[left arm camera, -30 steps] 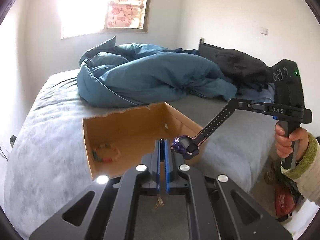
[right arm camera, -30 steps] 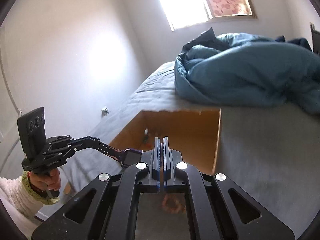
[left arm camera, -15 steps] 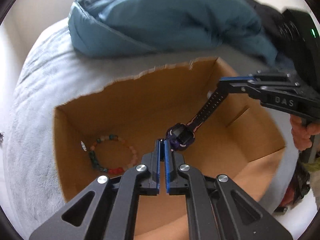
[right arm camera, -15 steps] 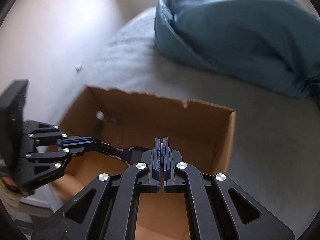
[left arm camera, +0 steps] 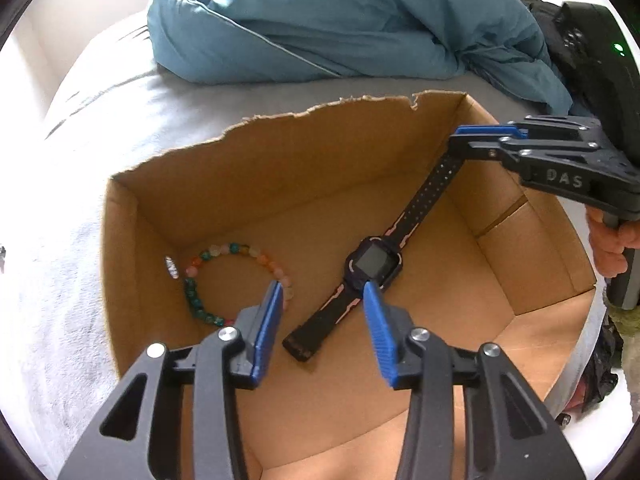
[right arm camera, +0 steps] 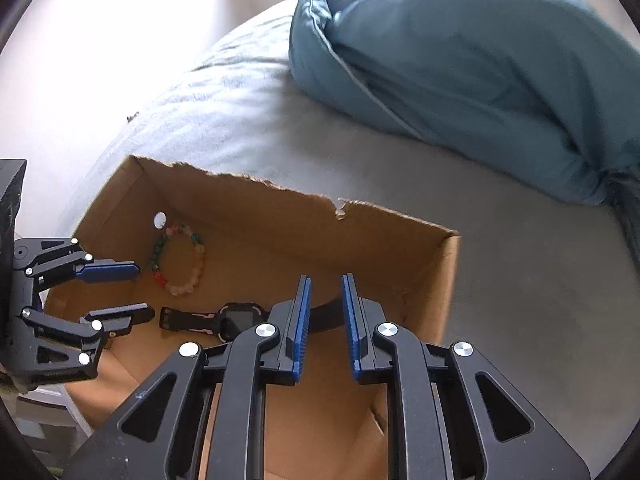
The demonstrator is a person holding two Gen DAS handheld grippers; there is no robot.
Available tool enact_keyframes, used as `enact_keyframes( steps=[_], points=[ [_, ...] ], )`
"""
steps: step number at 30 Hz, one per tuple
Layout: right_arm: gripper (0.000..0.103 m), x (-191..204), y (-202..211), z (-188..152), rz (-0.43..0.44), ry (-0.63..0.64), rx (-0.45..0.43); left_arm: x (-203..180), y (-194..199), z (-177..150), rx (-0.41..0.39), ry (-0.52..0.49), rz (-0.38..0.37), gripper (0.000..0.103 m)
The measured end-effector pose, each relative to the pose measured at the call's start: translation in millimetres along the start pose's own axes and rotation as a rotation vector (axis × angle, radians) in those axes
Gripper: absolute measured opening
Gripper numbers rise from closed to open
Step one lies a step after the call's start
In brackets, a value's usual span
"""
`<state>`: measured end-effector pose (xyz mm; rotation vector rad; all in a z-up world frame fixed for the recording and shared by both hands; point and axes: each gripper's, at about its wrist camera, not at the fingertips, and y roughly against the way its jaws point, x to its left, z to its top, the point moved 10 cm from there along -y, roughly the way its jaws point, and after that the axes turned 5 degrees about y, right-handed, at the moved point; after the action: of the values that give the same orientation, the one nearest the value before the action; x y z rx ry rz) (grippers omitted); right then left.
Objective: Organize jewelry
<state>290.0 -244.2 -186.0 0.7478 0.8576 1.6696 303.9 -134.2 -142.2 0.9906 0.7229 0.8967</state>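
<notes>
A black watch (left arm camera: 374, 262) with pink trim lies stretched out on the floor of an open cardboard box (left arm camera: 280, 152). My left gripper (left arm camera: 322, 288) hangs just above its near strap, jaws opening, pads clear of the strap. My right gripper (left arm camera: 472, 140) is at the far strap's end. In the right wrist view the right gripper (right arm camera: 326, 280) is opening too, with the strap (right arm camera: 324, 316) crossing loosely between its pads. The left gripper (right arm camera: 140, 292) shows at the box's (right arm camera: 280, 232) left end. A bracelet of coloured beads (left arm camera: 192, 296) (right arm camera: 182, 289) lies beside the watch (right arm camera: 240, 318).
The box sits on a grey bedsheet (left arm camera: 80, 160) (right arm camera: 520, 280). A bunched blue duvet (left arm camera: 340, 20) (right arm camera: 480, 60) lies behind it, with dark clothing (left arm camera: 560, 20) further right. The box's far rim is torn, and its left wall has a small hole (right arm camera: 160, 220). A hand (left arm camera: 612, 248) grips the right tool's handle.
Both grippers came down over the box with the watch stretched between them. Both were shut on its straps; now their jaws stand apart and the watch rests on the box floor.
</notes>
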Motion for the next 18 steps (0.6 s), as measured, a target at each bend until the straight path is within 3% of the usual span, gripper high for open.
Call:
enact_keyframes(
  steps=[2, 8, 14, 18],
  points=[
    [0.017, -1, 15, 3, 0.007, -0.012, -0.038, -5, 12, 0, -0.037, -0.001, -0.006, 0.041],
    [0.017, -6, 99, -8, 0.02, -0.066, -0.202, -15, 91, -12, -0.254, -0.026, -0.023, 0.041],
    [0.023, 10, 189, -72, -0.041, -0.077, -0.37, -15, 182, -65, -0.49, -0.043, -0.043, 0.041],
    [0.028, 24, 216, -127, -0.061, -0.096, -0.431, -15, 205, -114, -0.545, -0.045, -0.054, 0.042]
  ],
)
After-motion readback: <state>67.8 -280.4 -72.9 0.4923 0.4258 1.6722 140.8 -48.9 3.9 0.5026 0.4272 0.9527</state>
